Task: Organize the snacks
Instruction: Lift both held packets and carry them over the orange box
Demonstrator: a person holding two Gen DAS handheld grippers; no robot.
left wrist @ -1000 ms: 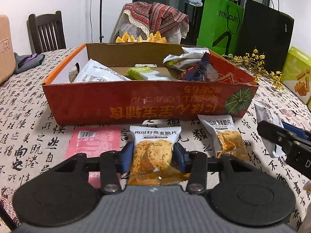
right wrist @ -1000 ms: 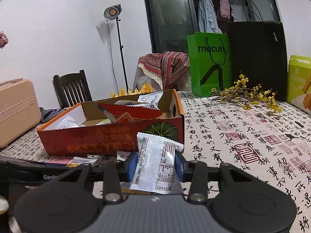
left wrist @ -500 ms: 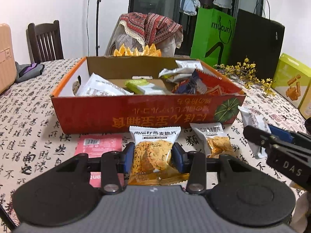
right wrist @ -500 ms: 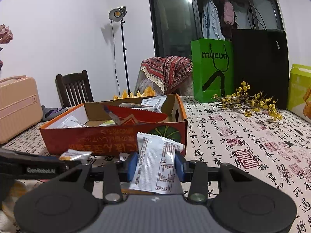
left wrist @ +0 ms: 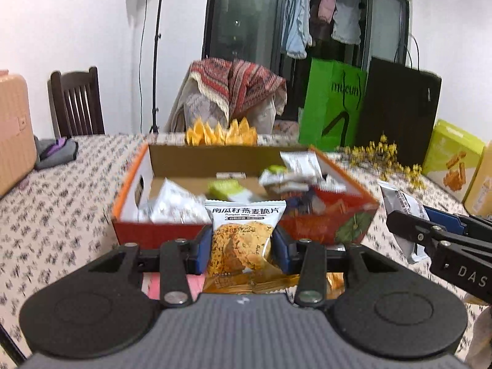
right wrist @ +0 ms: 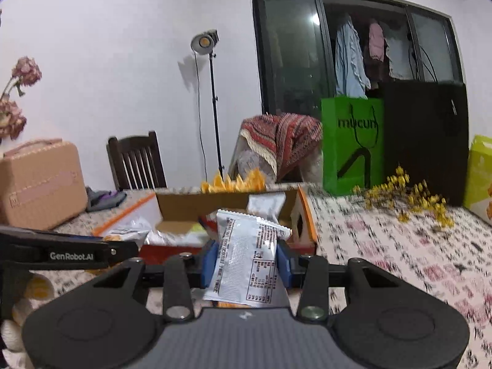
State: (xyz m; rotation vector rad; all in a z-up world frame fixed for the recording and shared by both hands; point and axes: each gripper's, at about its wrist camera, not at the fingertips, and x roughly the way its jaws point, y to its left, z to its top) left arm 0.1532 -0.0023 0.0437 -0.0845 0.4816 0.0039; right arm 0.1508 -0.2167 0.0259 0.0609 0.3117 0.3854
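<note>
Both wrist cameras sit low over the table (left wrist: 61, 203), close behind their fingers, facing its far edge. Both take in the snack box (left wrist: 323, 227) and the green bag (right wrist: 350, 141).

Green paper bag (left wrist: 333, 104) beside black bag (left wrist: 399, 107), yellow flower sprigs (left wrist: 387, 160), wooden chair (right wrist: 135, 160), studio lamp (right wrist: 204, 41), pink case (right wrist: 37, 181)

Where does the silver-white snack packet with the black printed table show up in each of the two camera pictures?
Left wrist view: the silver-white packet sits at the right edge, pinched in the right hand-held gripper, just right of the orange box.
Right wrist view: the same packet stands bottom centre, in front of the box.
Shared landmark: the green mucun bag at the table's far side.
</note>
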